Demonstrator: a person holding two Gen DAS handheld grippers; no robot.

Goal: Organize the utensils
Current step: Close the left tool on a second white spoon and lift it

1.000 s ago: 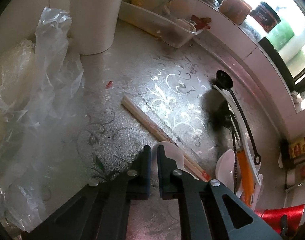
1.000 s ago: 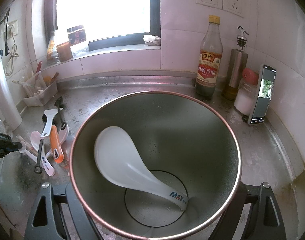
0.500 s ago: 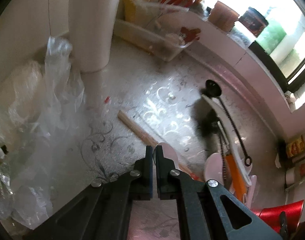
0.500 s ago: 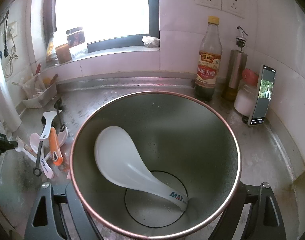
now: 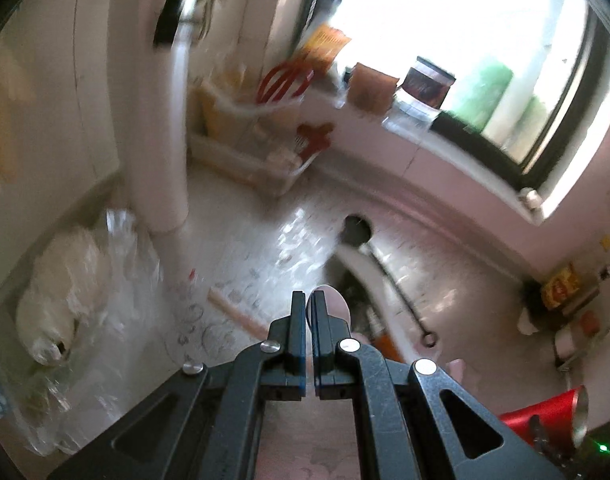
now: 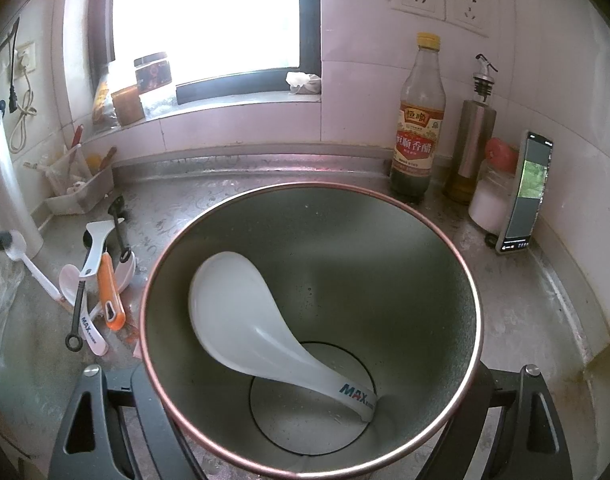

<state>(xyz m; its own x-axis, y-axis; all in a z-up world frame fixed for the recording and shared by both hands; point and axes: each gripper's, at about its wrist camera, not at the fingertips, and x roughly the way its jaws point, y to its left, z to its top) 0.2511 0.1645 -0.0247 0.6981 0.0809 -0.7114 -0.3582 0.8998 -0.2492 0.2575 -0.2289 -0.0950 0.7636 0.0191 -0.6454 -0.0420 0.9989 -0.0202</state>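
My left gripper [image 5: 309, 300] is shut on a small white spoon [image 5: 332, 307] and holds it above the counter; the same spoon shows at the far left of the right wrist view [image 6: 27, 260]. My right gripper holds a metal cup [image 6: 445, 280] with a red outside between its fingers; its fingertips are hidden by the cup. A big white rice spoon [image 6: 241, 320] lies inside the cup. A pile of utensils [image 6: 101, 276] lies on the counter: a white spatula, an orange-handled tool, a black measuring spoon and white spoons.
A wooden chopstick [image 5: 237, 314] lies on the counter under the left gripper. Plastic bags [image 5: 73, 288] lie at the left, a white pipe [image 5: 165, 140] and a clear bin [image 6: 79, 188] behind. A vinegar bottle [image 6: 419, 124], an oil dispenser [image 6: 471, 136] and a phone [image 6: 525, 192] stand at the right.
My left gripper closed on the small white spoon and lifted it off the counter, tilting upward. The right gripper and cup stayed nearly still.
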